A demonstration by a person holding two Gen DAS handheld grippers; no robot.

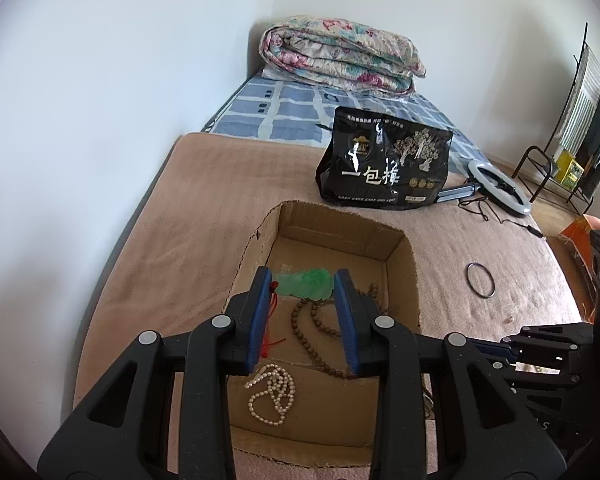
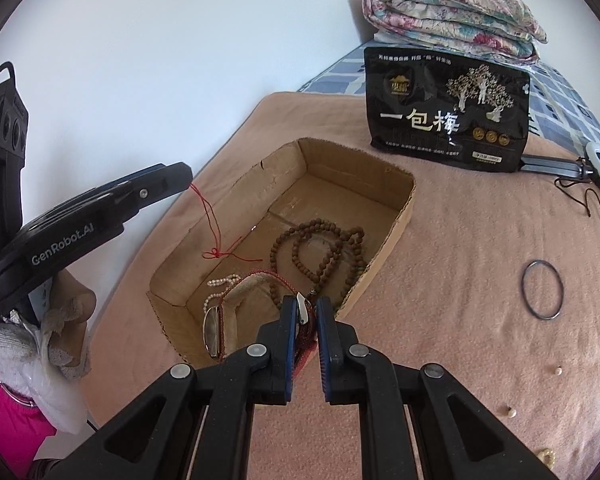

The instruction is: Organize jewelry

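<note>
My left gripper is shut on a green jade pendant, held over an open cardboard box on a pink blanket. The pendant's red cord hangs down into the box. On the box floor lie a brown bead necklace and a white pearl necklace. My right gripper is shut on the reddish strap of a wristwatch wrapped around a beige cushion, above the near end of the box. The left gripper shows at the left with the cord dangling.
A black hoop and loose beads lie on the blanket right of the box. Behind stand a black snack bag, a ring light and a folded quilt. A white wall runs along the left.
</note>
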